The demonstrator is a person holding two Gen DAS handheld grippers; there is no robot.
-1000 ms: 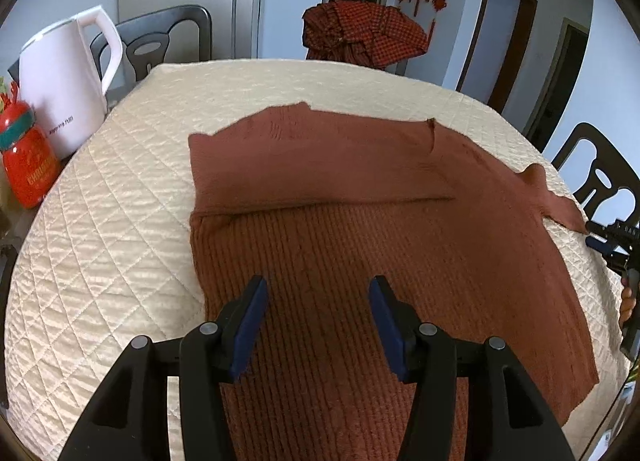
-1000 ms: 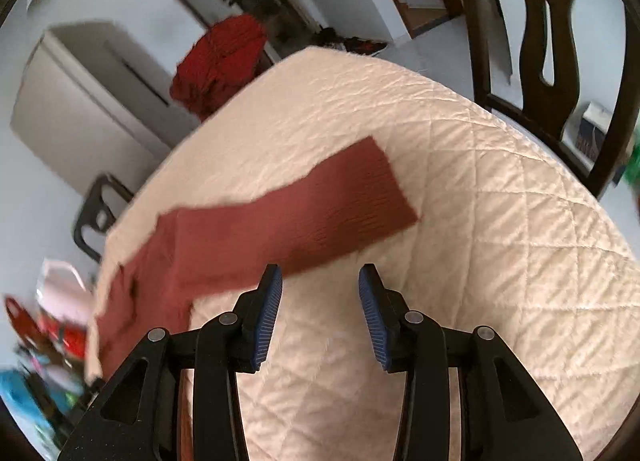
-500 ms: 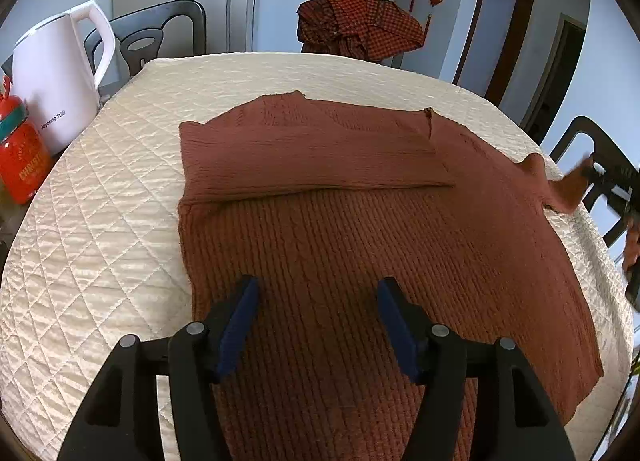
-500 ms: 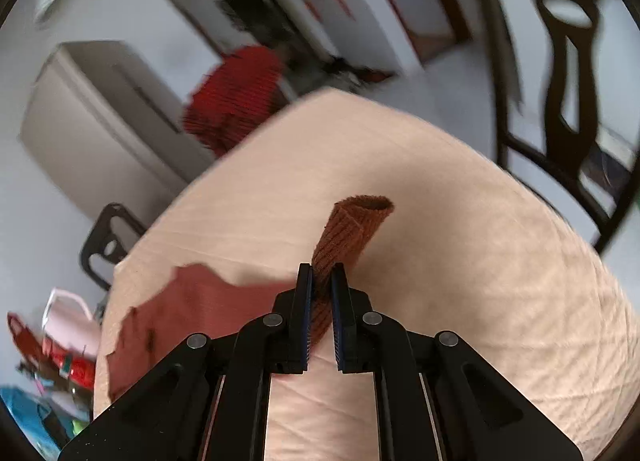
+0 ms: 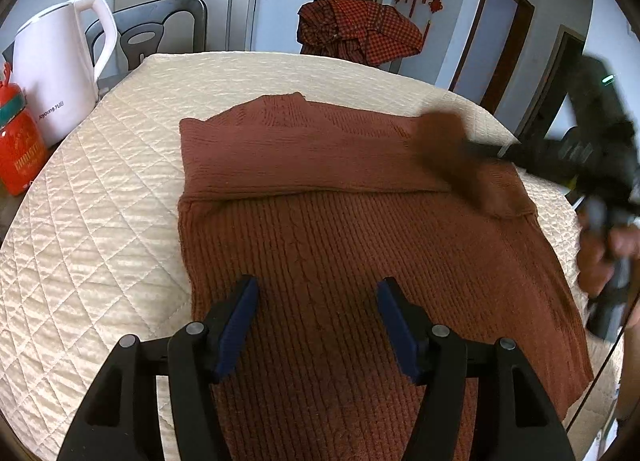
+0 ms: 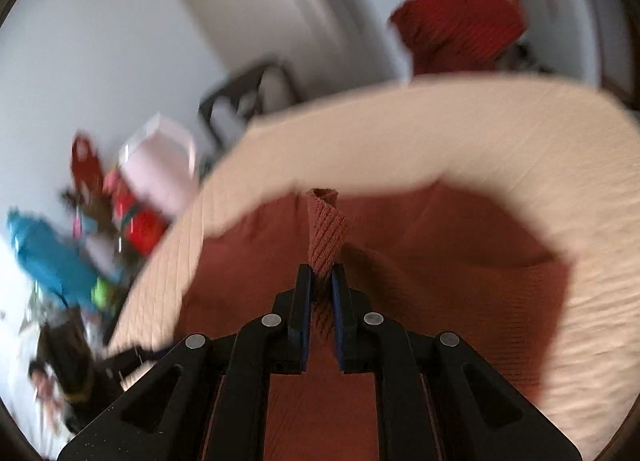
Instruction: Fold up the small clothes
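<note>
A rust-brown knitted sweater [image 5: 360,253] is lying flat on a round table covered by a cream quilted cloth [image 5: 92,221]. One sleeve is lying folded across the upper body of the garment.

The left gripper [image 5: 316,313] is hovering over the lower part of the sweater with its blue-padded fingers [image 5: 240,313] spread wide, grasping nothing.

The right gripper [image 6: 320,289] is clenching the ribbed cuff of the other sleeve [image 6: 324,233], which is standing up between the closed pads above the sweater body. In the left wrist view this gripper is appearing as a blurred dark shape at the right, with the sleeve end [image 5: 452,149] raised over the sweater's far right shoulder area.

A white electric kettle [image 5: 56,77] and a red jar [image 5: 18,145] are standing just off the table's left edge. A red checked cloth [image 5: 356,29] is draping over something beyond the far edge; what it is covering cannot be made out. A dark chair back [image 5: 160,29] is showing behind the kettle.
</note>
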